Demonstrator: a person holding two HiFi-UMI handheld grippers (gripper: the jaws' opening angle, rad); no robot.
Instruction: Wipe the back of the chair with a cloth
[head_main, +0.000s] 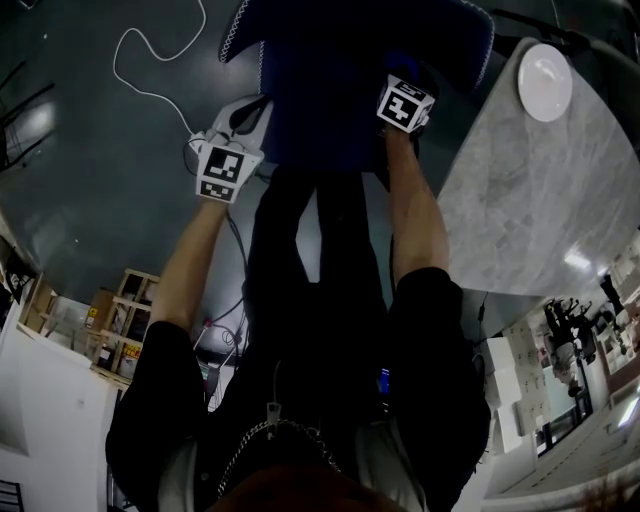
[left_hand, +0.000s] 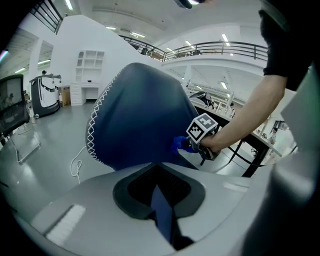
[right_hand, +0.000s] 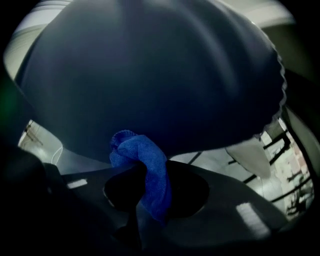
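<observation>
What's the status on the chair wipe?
Right gripper shut on cloth, against chair back. Left gripper pinches chair back's edge. Nothing in the way.

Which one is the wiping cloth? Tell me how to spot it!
Find the big dark blue chair with white zigzag stitching along its edge. The cloth is the small bunched-up rag pinched in the right gripper, held up against the chair's back. It is bright blue and fuzzy, while the chair is darker and smooth.
</observation>
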